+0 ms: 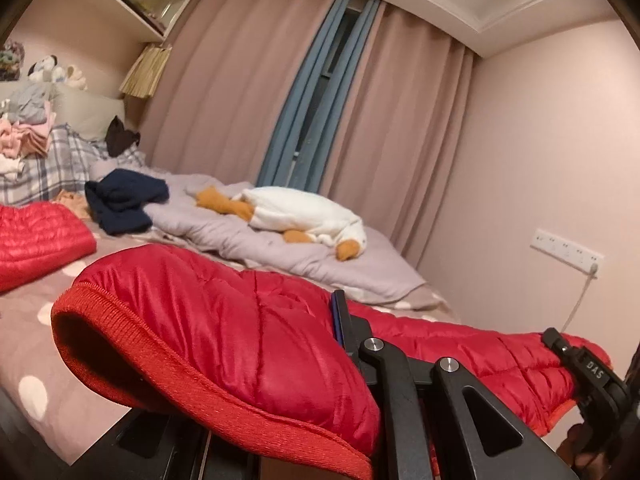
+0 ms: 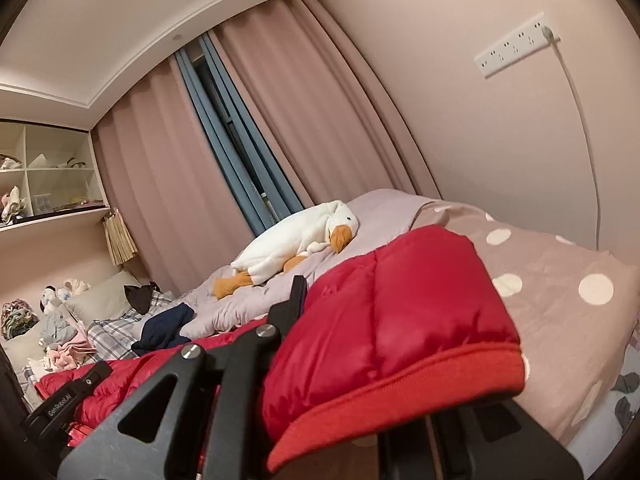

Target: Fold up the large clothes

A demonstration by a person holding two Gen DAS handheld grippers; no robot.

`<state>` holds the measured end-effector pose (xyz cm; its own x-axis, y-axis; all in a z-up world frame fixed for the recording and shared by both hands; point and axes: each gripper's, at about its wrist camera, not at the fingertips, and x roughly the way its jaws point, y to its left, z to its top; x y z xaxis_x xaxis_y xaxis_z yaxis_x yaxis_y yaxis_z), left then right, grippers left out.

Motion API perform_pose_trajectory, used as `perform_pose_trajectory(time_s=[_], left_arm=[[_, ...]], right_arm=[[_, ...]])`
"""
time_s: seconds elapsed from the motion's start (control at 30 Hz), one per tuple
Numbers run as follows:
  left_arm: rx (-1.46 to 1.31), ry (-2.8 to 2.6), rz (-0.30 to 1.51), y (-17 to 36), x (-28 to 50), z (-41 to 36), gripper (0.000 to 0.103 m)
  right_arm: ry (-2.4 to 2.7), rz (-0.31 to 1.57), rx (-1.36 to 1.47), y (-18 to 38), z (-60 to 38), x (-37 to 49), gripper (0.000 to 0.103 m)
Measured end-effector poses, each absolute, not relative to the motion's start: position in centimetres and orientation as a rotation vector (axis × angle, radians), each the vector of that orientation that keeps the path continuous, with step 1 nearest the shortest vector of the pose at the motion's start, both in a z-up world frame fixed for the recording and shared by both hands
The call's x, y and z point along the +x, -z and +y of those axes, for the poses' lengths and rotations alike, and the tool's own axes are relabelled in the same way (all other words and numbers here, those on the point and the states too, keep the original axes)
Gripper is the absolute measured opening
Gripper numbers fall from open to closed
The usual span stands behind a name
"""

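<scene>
Both grippers are clamped on the red puffer jacket (image 1: 248, 320), lifted off the bed (image 1: 28, 344) w/ the garment stretched between them. Left gripper (image 1: 340, 320) has its jaws pressed together on a fold of the quilted fabric near one ribbed cuff (image 1: 132, 352); right gripper (image 2: 296, 300) is likewise closed on fabric by the other cuff (image 2: 400, 400). In the left view the right gripper shows at the far end of the red span, so the two are well apart.

Risks, as I judge them:
- Shell is slick nylon & only a thin pinch is held, so fabric could slide out of either gripper if the span is pulled taut or swung quickly.
- Cuffs flop over the gripper bodies & block much of both cameras; placing the fold may go partly blind.
- Hanging part of the jacket is out of view below; it could drag on the bed & bunch up, giving a crooked fold.
- A second red piece (image 1: 36, 232) lies on the bed to the left, near the navy garment (image 1: 124, 200); a low swing may catch them.

Orientation: jacket's long axis runs sleeve to sleeve, roughly level, from left gripper to right gripper. Cuffs point back toward the cameras. Can't tell which way the collar or hem faces.
</scene>
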<state>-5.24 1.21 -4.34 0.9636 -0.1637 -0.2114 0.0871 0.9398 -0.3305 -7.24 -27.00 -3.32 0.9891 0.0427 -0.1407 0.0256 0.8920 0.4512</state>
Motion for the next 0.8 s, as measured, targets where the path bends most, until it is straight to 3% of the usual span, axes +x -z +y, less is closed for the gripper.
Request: perform_pose_trajectory(time_s=[0.8], left_arm=[[-0.249,0.142,0.314,4.0,4.0,-0.2,0.012]], right_arm=[[0.034,0.241,0.386,3.3,-27.2,1.5,0.014]])
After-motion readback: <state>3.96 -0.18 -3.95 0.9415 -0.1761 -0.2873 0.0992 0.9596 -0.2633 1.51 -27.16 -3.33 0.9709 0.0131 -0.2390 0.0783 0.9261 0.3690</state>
